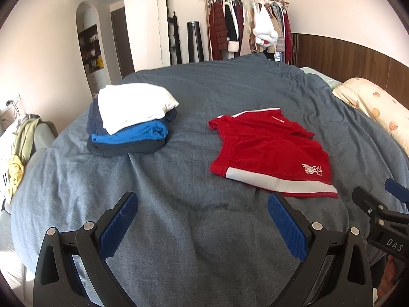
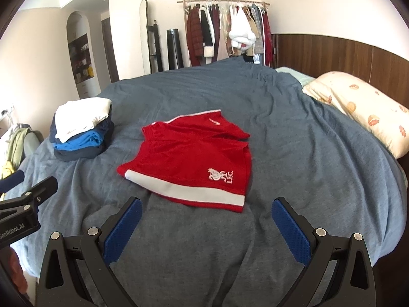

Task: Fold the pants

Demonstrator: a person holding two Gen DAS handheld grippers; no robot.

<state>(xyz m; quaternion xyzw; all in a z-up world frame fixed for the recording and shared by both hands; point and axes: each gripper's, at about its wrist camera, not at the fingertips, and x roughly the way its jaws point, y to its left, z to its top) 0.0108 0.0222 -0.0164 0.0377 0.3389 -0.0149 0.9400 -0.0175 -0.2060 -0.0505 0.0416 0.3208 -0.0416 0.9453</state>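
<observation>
Now the red shorts [image 2: 189, 158] are lying on the bed [image 2: 294, 153], beside a folded stack [image 2: 81, 130]; left gripper [image 1: 203, 220] and right gripper [image 2: 207, 223] are hovering near them, jaws wide, holding nothing.

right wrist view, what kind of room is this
Most likely a bedroom: a bed under a grey duvet, a patterned pillow by the wooden headboard, and a clothes rack against the far wall.
</observation>
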